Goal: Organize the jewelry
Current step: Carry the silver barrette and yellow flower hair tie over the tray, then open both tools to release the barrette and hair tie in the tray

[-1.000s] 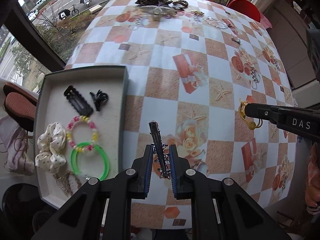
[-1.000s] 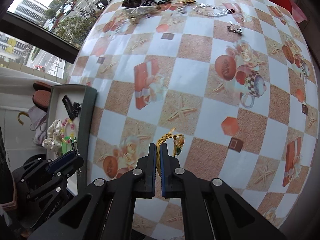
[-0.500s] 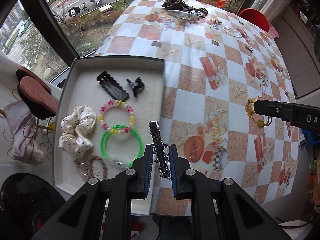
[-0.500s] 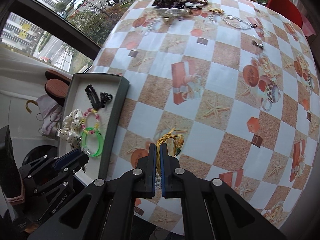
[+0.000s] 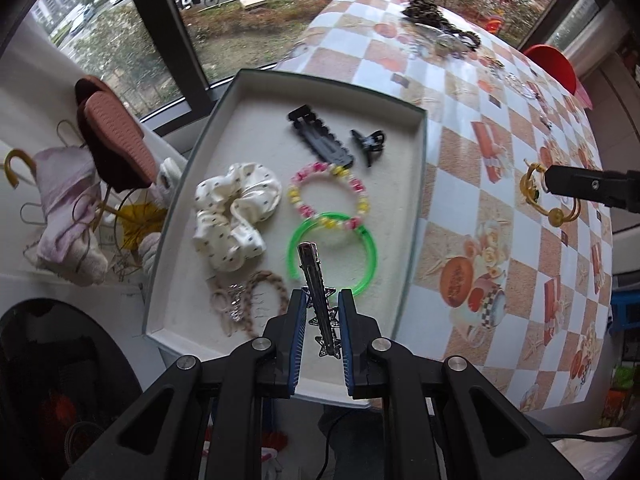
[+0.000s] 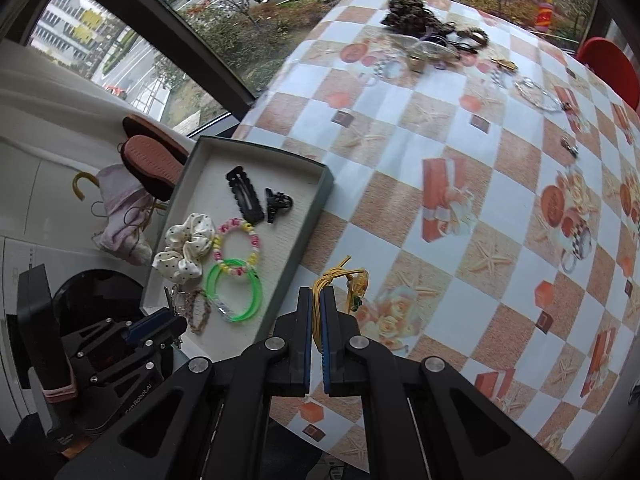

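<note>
My left gripper point(image 5: 322, 300) is shut on a silver star hair clip point(image 5: 317, 284) and holds it above the near part of the grey tray point(image 5: 420, 184). The tray holds a black snap clip point(image 5: 322, 141), a small black claw clip point(image 5: 368, 142), a white dotted scrunchie point(image 5: 234, 212), a pink and yellow bead bracelet point(image 5: 330, 194), a green bangle point(image 5: 334, 254) and a braided band point(image 5: 256, 300). My right gripper point(image 6: 318, 300) is shut on a yellow cord bracelet point(image 6: 340, 280), above the table right of the tray point(image 6: 316, 208). It also shows in the left wrist view point(image 5: 538, 192).
A pile of loose jewelry point(image 6: 424, 28) lies at the table's far edge, with chains and small pieces point(image 6: 536, 94) to its right. The tray overhangs the table's left edge. Slippers point(image 5: 112, 136) and cloths lie below on the left. A red chair point(image 6: 608, 64) stands beyond the table.
Both grippers have moved left toward the tray with their loads. The left gripper has gone from above the table to above the tray.
</note>
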Action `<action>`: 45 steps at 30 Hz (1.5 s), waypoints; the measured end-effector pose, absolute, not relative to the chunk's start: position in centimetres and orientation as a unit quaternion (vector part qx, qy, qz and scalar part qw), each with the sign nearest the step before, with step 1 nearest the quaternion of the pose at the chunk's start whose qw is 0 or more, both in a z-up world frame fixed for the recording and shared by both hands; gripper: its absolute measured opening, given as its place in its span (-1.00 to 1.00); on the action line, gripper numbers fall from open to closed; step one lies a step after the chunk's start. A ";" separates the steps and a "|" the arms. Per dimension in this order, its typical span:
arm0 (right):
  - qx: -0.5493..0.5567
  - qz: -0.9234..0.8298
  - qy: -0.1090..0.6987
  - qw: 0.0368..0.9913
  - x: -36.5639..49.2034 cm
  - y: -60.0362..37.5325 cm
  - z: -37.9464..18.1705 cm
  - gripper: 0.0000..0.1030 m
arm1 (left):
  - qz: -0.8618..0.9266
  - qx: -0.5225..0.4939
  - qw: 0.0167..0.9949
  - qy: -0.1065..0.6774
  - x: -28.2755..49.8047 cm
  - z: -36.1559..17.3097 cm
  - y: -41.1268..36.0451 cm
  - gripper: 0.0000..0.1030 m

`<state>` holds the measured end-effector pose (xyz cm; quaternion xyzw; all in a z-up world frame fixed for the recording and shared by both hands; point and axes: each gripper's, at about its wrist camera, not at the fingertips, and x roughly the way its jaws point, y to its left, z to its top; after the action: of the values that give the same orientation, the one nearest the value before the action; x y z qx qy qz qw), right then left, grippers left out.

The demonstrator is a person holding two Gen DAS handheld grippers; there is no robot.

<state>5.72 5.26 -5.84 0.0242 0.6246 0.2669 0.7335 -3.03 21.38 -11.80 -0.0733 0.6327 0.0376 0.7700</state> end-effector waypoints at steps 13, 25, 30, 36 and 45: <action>-0.011 0.320 0.629 0.708 5.6 11.7 -6.3 -0.92 | 0.071 -0.105 0.753 0.645 -4.7 -14.1 24.5 -0.61; -0.032 0.325 0.641 0.695 7.0 14.7 -9.0 -0.92 | 0.082 -0.110 0.743 0.655 -3.9 -16.7 24.9 -0.61; -0.036 0.317 0.649 0.691 7.7 15.3 -10.5 -0.92 | 0.087 -0.106 0.738 0.660 -3.5 -17.8 24.8 -0.61; -0.041 0.307 0.657 0.687 8.3 15.9 -12.3 -0.92 | 0.092 -0.101 0.732 0.667 -3.4 -18.9 24.6 -0.61; -0.045 0.299 0.670 0.678 8.6 16.6 -14.4 -0.92 | 0.095 -0.092 0.730 0.671 -3.3 -20.0 24.7 -0.61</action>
<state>8.64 16.61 -14.42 -0.0453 0.6695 0.2991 0.6784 -3.30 24.68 -20.00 -0.0920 0.6710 0.0952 0.7296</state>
